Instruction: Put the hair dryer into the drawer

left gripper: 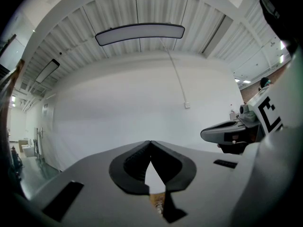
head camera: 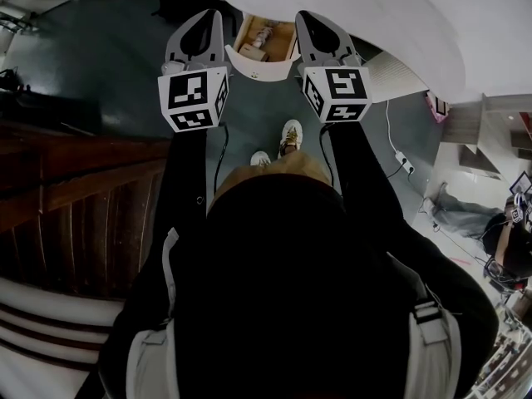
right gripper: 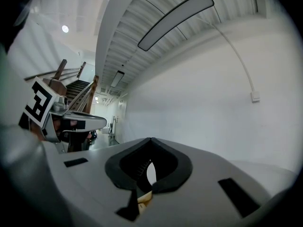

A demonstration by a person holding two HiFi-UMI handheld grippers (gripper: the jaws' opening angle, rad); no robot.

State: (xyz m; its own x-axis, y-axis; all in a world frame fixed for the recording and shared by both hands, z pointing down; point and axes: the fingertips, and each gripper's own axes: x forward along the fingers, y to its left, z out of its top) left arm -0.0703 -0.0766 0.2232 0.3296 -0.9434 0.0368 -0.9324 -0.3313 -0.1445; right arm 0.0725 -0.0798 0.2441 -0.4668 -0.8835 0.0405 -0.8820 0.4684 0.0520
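Both tools are held out level, side by side, facing a plain white wall (left gripper: pixel 142 103). The left gripper (left gripper: pixel 150 143) and the right gripper (right gripper: pixel 150 139) each have their jaws closed tip to tip, with nothing between them. Below and between them is an open white-fronted wooden drawer (head camera: pixel 259 71) (small things lie inside, too small to name). The hair dryer – I cannot pick it out in any view.

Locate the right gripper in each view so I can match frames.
Head view: right gripper upper centre, right of the pair.
Left gripper view: right gripper at the right edge, side-on.
Right gripper view: right gripper bottom centre, jaws shut.
Shared landmark: left gripper, in all three views.
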